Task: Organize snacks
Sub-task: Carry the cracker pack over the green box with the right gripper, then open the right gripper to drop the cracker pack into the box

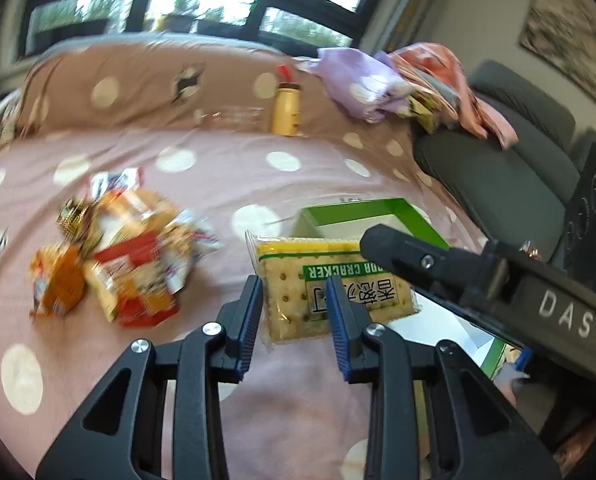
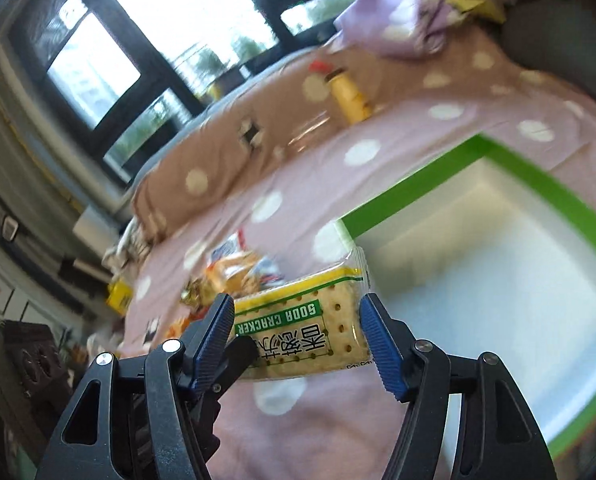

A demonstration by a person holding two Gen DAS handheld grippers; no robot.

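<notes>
Cracker packet (image 2: 298, 320) between right hand-held gripper (image 2: 298, 332) pads

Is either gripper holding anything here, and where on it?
Both hold the soda cracker packet: right gripper across its width, left gripper at its near edge.

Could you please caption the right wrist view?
Right gripper holds cracker pack beside green box.

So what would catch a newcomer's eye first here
A clear-wrapped yellow and green soda cracker packet sits between the blue pads of the right gripper, just left of an open green-rimmed white box. A jumbled pile of orange and red snack packets lies on the pink polka-dot bedsheet.
</notes>
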